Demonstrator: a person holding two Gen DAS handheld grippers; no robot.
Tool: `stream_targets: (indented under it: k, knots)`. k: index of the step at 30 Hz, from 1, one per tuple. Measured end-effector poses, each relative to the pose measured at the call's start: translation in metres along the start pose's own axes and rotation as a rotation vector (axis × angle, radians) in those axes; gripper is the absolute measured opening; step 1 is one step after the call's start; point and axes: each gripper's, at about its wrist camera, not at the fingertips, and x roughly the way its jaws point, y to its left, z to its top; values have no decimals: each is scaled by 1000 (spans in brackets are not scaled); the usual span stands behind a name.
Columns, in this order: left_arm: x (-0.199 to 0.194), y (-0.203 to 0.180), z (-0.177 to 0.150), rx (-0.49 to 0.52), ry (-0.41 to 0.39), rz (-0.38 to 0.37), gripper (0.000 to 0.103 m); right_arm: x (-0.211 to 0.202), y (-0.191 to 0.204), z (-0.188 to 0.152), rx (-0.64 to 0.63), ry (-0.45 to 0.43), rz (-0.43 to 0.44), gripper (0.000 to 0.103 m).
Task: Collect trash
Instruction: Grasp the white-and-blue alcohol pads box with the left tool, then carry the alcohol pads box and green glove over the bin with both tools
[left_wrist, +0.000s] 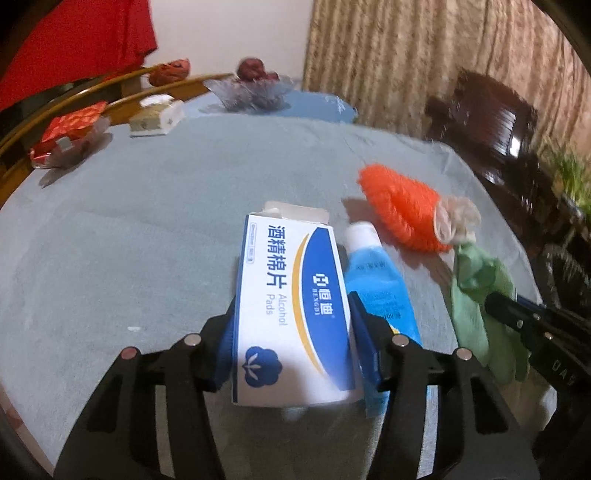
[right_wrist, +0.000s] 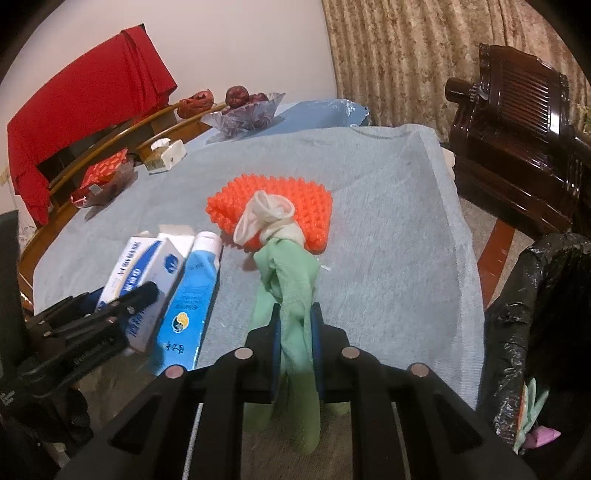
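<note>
My left gripper (left_wrist: 291, 317) is shut on a white and blue alcohol pads box (left_wrist: 291, 299), with a finger on each side of it. The box also shows in the right wrist view (right_wrist: 142, 273). A blue tube (left_wrist: 373, 273) lies right beside the box on the grey cloth. My right gripper (right_wrist: 295, 317) is shut on a green rubber glove (right_wrist: 291, 291) with a whitish cuff (right_wrist: 264, 214). The glove stretches over an orange spiky pad (right_wrist: 306, 199). The right gripper's finger (left_wrist: 524, 314) shows at the right of the left wrist view.
A black trash bag (right_wrist: 532, 332) stands open at the right, off the table edge. A dark wooden chair (right_wrist: 517, 140) stands behind it. At the table's far side are a glass fruit bowl (right_wrist: 243, 114), a tissue box (right_wrist: 166, 155) and a red packet (right_wrist: 103, 173).
</note>
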Motion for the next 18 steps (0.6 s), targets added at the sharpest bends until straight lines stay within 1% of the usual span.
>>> stream_targets:
  k: [5,18]
  knots:
    - [-14,-2,7,7,-36,2,53,-10,0,5,2,-22,6,15]
    - [-51,-28,15,41,-92,-20,53,-48,-1,15,0,-85,21,15]
